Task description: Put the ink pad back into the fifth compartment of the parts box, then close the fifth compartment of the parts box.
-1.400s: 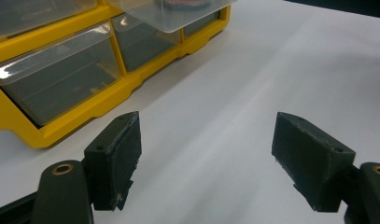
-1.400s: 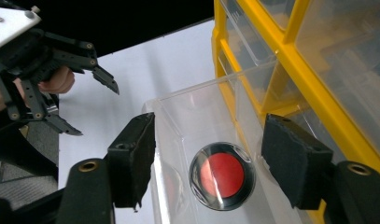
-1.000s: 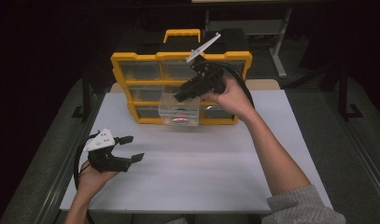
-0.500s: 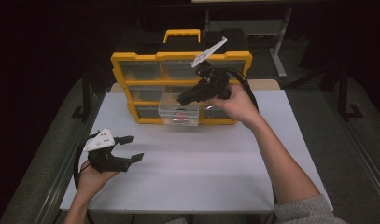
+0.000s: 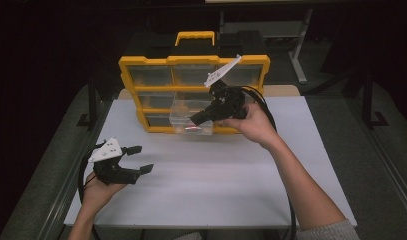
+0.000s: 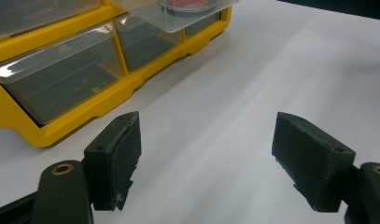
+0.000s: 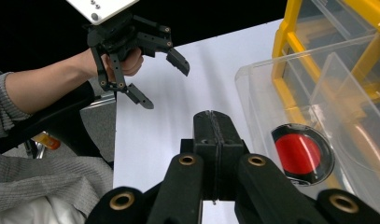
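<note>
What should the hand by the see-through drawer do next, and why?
Probably open the right gripper and reach toward the red disc. Its jaws have just closed with nothing between them, and the disc lies untouched in the pulled-out clear drawer beside it.

We take this for a lab or workshop bench set up for recording. A plain white table (image 5: 211,185) stands on dark metal legs in a dim room, with another metal frame (image 5: 296,45) behind its far edge. At that far edge sits a yellow parts organizer (image 5: 191,62) with clear plastic drawers and a carry handle, the kind used for small hardware.
</note>
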The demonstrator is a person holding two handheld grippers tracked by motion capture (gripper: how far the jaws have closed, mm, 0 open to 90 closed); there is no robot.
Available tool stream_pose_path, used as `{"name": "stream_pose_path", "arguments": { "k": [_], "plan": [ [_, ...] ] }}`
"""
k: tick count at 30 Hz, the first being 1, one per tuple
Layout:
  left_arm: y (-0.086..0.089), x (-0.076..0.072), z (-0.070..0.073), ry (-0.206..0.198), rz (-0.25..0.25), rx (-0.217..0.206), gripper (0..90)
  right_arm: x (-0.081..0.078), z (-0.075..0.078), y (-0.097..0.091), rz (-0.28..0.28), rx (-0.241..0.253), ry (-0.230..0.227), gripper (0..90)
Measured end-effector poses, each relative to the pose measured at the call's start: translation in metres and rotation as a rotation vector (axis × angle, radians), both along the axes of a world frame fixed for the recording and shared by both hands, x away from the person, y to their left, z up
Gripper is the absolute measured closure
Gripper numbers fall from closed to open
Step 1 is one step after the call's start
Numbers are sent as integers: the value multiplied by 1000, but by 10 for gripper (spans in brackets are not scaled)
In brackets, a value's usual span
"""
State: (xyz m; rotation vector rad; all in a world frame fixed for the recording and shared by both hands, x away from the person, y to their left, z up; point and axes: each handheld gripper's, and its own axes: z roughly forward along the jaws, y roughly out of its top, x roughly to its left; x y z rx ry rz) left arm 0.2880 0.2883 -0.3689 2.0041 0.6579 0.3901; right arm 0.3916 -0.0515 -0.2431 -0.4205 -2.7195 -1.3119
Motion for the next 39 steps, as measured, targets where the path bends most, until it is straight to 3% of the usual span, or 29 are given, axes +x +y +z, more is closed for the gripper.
{"name": "stream_pose_path", "arguments": {
  "k": [11,20,21,39],
  "plan": [
    [-1,0,0,-1,-2,-1,239,-7,-9,-4,-10,10,-10,888],
    [-1,0,1,-8,-6,0,239,-9,-26,-1,-30,-23,-10,887],
    [-1,0,1,-7,-6,1,239,-8,-30,0,-30,-33,-26,888],
    [0,-1,0,10,15,-22,219,0,-33,3,-97,-53,-67,888]
  ]
}}
